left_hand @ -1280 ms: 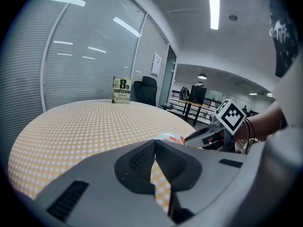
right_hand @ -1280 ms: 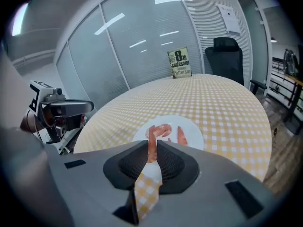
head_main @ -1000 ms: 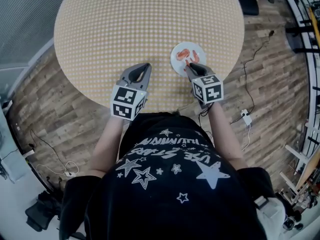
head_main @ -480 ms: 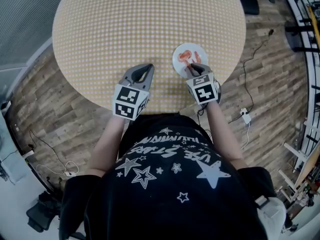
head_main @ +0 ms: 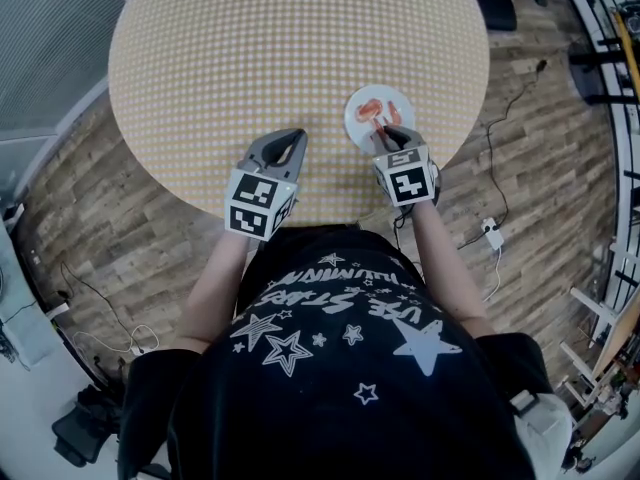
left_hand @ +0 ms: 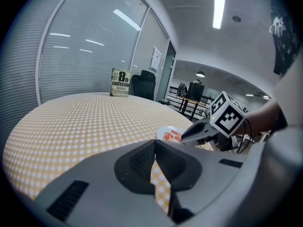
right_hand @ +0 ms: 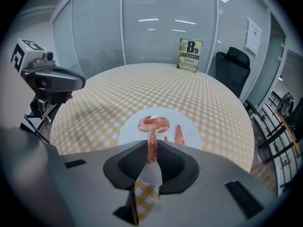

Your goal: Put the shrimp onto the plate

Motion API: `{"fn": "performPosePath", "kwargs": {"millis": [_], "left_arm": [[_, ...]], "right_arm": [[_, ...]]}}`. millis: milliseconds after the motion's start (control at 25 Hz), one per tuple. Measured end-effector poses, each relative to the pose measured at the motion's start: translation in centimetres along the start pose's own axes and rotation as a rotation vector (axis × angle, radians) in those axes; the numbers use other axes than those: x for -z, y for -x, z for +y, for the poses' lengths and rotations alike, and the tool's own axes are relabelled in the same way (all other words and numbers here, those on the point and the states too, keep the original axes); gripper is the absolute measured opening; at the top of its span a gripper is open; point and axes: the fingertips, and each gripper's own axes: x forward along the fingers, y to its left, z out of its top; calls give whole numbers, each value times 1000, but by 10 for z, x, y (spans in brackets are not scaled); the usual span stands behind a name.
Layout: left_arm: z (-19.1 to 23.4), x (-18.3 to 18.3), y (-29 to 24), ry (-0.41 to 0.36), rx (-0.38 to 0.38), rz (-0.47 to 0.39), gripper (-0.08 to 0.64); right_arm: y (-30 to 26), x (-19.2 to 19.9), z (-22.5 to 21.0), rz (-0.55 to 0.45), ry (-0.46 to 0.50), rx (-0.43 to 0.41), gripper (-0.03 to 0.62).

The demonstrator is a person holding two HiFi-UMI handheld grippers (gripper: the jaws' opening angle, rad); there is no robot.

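A round yellow-checked table [head_main: 300, 58] stood on a wood-plank floor [head_main: 90, 218], beside blind-covered glass walls [right_hand: 99, 37] and a black office chair [right_hand: 229, 69].

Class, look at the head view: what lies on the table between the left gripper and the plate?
Nothing but bare checked tablecloth lies between the left gripper and the plate. The head view shows that stretch plainly.

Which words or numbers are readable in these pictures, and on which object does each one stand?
"8th confession": on the cover of the book; the line beneath is blurred.
paper sheet on the wall: too small to read.
T-shirt print: upside down, not legible.
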Motion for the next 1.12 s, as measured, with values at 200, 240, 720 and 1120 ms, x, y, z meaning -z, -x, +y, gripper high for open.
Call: {"fn": "performPosePath", "kwargs": {"millis": [200, 240, 720, 1120], "left_arm": [[-9, -2, 7, -19, -10, -11, 9], [-11, -2, 10, -21, -13, -14, 9], [-37, -4, 36, -40, -74, -55, 9], [-102, -1, 43, -83, -100, -65, 9]], "right_arm": [[9, 1, 3, -37, -17, -32, 66], [12, 2, 4, -45, -23, -39, 66], [66, 3, 9, -226, -70, -100, 66], [127, 44, -4, -335, -112, -179, 58]]}}
